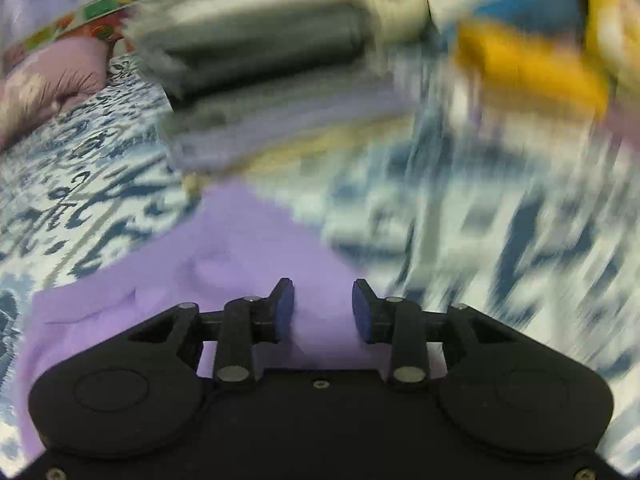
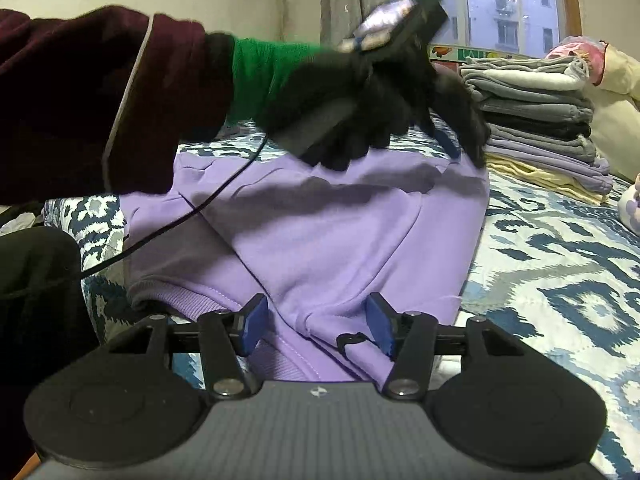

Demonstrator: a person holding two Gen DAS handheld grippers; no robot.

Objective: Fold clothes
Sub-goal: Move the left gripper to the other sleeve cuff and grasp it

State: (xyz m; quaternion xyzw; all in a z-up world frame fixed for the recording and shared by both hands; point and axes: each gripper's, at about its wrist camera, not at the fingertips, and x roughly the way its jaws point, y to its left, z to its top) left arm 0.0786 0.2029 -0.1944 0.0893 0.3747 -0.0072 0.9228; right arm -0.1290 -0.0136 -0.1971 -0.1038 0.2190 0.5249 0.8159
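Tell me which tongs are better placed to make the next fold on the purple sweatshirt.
Right, probably. The right tongs sit open over the purple sweatshirt at its near edge, view sharp. The left tongs, also open, are above the cloth in a motion-blurred view.

Patterned bedspread (image 2: pixel 560 264), daylit window (image 2: pixel 504 8).

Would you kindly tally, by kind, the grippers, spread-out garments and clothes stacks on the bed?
grippers: 2, the left gripper and the right gripper
purple sweatshirt, spread out: 1
stack of folded clothes: 1
Total: 4
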